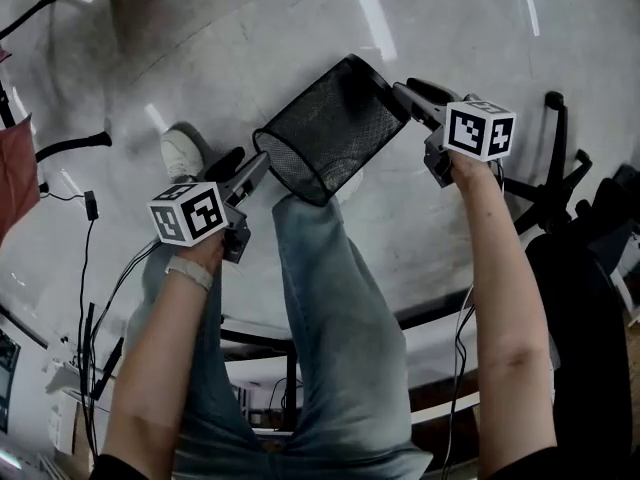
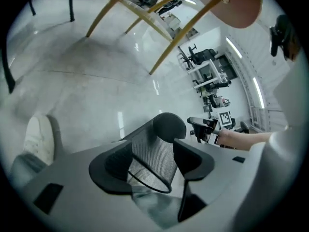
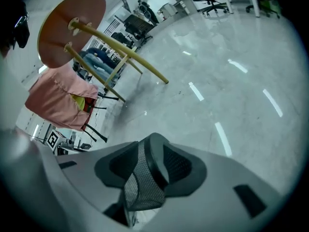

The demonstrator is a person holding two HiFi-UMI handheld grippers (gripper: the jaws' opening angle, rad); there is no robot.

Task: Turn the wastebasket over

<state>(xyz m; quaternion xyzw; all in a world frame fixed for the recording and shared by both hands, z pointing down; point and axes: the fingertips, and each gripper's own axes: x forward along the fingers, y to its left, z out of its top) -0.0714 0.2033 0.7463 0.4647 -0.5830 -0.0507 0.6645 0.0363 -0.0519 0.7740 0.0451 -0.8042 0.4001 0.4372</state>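
While both tools stand with jaws apart, the basket [image 1: 330, 133] is up off the floor [image 1: 450, 28] between them, tilted on its side above the person's knee [image 1: 320, 268]. Its open mouth faces down and toward the left tool [image 1: 255, 168], and its closed base points up toward the right tool [image 1: 405, 93].

From the left gripper view, the left tool [image 2: 153, 161] has its jaws spread wide. The basket [image 2: 154, 144] runs away from the camera there, wire rim nearest and dark base farthest. Part of the mesh wall by the rim lies between the jaws, one jaw showing through the mesh, and neither pad plainly presses on it. Beyond the base, the right tool [image 2: 205, 129] shows in the person's hand.

Seen in the right gripper view, the right tool [image 3: 150, 163] straddles the edge of the basket [image 3: 140, 187] at its base. Mesh shows on either side of that edge, with a gap between it and each pad.

Beside the left tool, a white shoe [image 1: 182, 153] stands on the floor, and cables [image 1: 95, 298] trail at the left. An office chair [image 1: 550, 178] stands at the right. Farther off are a stool [image 3: 72, 25] with a round seat and pale wooden legs, and a pink cloth [image 3: 60, 103] beside it.
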